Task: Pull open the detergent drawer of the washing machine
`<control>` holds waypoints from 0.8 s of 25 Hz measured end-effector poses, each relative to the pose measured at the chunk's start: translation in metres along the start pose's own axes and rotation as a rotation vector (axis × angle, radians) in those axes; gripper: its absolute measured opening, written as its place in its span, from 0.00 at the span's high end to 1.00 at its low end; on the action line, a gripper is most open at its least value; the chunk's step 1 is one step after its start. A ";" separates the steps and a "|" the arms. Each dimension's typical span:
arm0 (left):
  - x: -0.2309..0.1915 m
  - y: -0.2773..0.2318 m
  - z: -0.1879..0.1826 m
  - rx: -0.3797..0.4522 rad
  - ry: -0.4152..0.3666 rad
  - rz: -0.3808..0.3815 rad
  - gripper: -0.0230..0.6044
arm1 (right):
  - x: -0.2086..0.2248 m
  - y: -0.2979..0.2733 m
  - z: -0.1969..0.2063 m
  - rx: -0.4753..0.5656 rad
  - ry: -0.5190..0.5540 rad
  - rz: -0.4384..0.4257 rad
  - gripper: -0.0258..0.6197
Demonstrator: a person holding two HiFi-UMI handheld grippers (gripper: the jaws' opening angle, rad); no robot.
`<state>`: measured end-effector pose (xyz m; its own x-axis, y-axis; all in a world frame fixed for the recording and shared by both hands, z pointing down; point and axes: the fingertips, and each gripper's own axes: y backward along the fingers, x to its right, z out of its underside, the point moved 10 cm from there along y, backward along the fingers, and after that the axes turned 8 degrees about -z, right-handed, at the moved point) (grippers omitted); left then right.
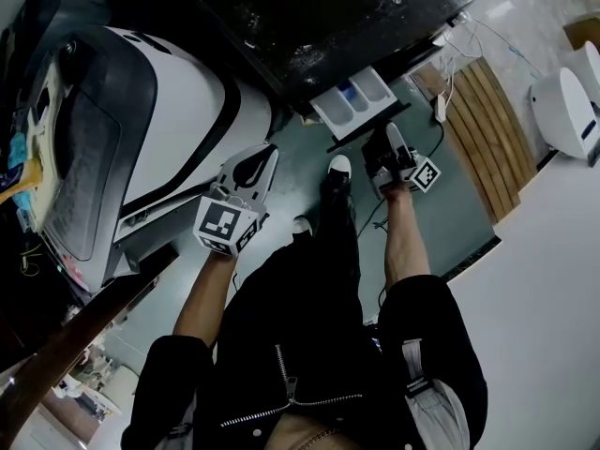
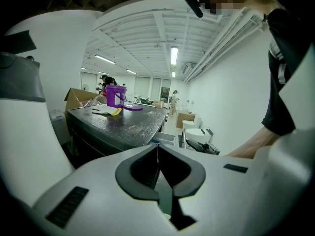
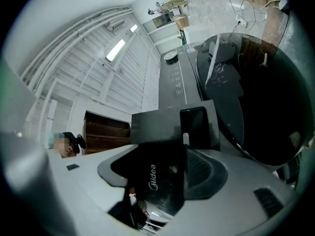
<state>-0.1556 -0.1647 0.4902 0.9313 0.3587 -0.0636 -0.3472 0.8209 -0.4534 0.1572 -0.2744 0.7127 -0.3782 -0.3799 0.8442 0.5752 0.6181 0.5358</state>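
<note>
Drawer place: the drawer (image 1: 356, 99) sits in the upper middle of the head view. It stands well out of the front of the dark washing machine (image 1: 309, 26).
Drawer look: a white tray split into compartments, one with a blue insert. Its front panel (image 3: 158, 178) is dark and glossy with a pale maker's logo, plain in the right gripper view.
Right claw: the right claw (image 1: 386, 143) lies just below the drawer in the head view. It is closed on the front panel, which fills the gap between its pads.
Why held so: pinching the panel likely gives a straight pull toward the person, as the arm reaches forward roughly in line with the tray.
Left claw: the left claw (image 1: 264, 156), left of centre, has its tips pressed together with nothing between them.
Why held so: it seems parked aside, in front of a white appliance (image 1: 169, 92) and away from the drawer's path.
Progress: the compartments are exposed, so the pull looks largely done.
</note>
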 end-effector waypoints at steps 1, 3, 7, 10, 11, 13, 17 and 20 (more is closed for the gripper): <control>0.000 0.000 0.001 -0.001 -0.003 0.004 0.93 | -0.002 0.004 0.000 0.009 -0.001 0.001 0.55; 0.001 0.001 0.002 -0.003 -0.010 0.012 0.93 | -0.007 0.011 0.001 0.023 -0.001 0.003 0.55; 0.006 0.003 0.004 -0.005 -0.024 0.031 0.93 | -0.016 0.024 0.003 0.047 0.015 0.011 0.55; 0.009 0.007 0.005 -0.005 -0.038 0.043 0.93 | -0.022 0.031 0.005 0.056 0.033 0.026 0.56; 0.011 0.008 0.005 -0.005 -0.042 0.046 0.93 | -0.023 0.032 0.005 0.057 0.040 0.031 0.57; 0.013 0.011 0.005 -0.005 -0.052 0.050 0.93 | -0.025 0.031 0.006 0.065 0.052 0.044 0.58; 0.017 0.019 0.003 0.008 -0.063 0.055 0.93 | -0.031 0.037 0.010 0.024 0.128 0.181 0.56; 0.021 0.027 0.001 0.031 -0.072 0.061 0.93 | -0.046 0.038 0.021 -0.124 0.263 0.339 0.58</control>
<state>-0.1456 -0.1346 0.4775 0.8983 0.4386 -0.0255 -0.4073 0.8096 -0.4226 0.1813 -0.2194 0.6942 0.0347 -0.3420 0.9391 0.7234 0.6569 0.2125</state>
